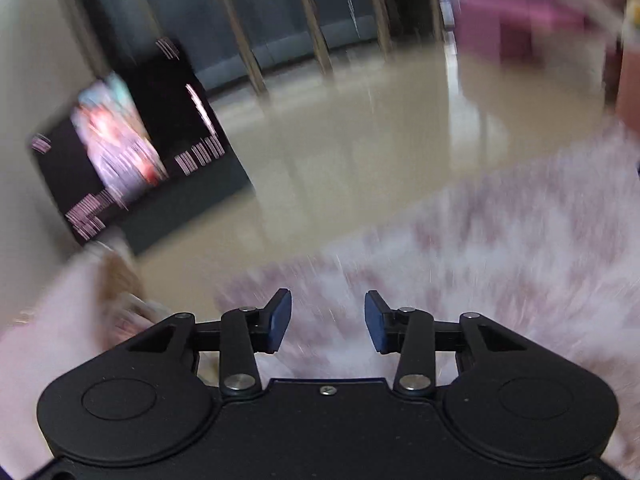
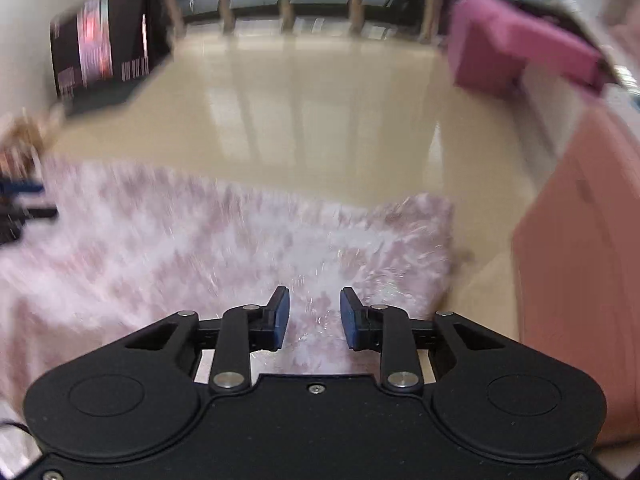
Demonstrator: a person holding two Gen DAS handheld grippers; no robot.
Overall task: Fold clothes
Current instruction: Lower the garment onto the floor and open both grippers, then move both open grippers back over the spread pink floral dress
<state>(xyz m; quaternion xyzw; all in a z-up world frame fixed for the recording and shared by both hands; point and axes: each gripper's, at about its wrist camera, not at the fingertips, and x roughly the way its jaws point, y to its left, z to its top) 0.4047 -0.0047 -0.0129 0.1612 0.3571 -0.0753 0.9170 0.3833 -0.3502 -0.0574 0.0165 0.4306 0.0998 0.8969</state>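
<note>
The pink-and-white patterned garment (image 2: 224,240) was spread flat on the beige table (image 2: 312,96), covering its near side; one corner was seen at the garment's right edge. Heavy motion blur was present in both views, so fabric detail could not be read.

The right gripper (image 2: 314,318) was held just above the garment's near-right part, jaws parted to a narrow gap, nothing pinched between the blue pads (image 2: 280,316); cloth was seen only behind the gap. The left gripper (image 1: 327,322) was held over the garment's left edge, jaws somewhat wider, pads clear of fabric as well. Contact with the cloth could not be confirmed for either.

Right of the garment, a salmon-pink bin (image 2: 580,280) was seen; its contents were hidden. Beyond the garment, at far right, a magenta box (image 2: 512,48) was seen, contents not visible. Far left of the garment, a dark screen (image 1: 132,148) with a bright picture was propped at the table edge.
</note>
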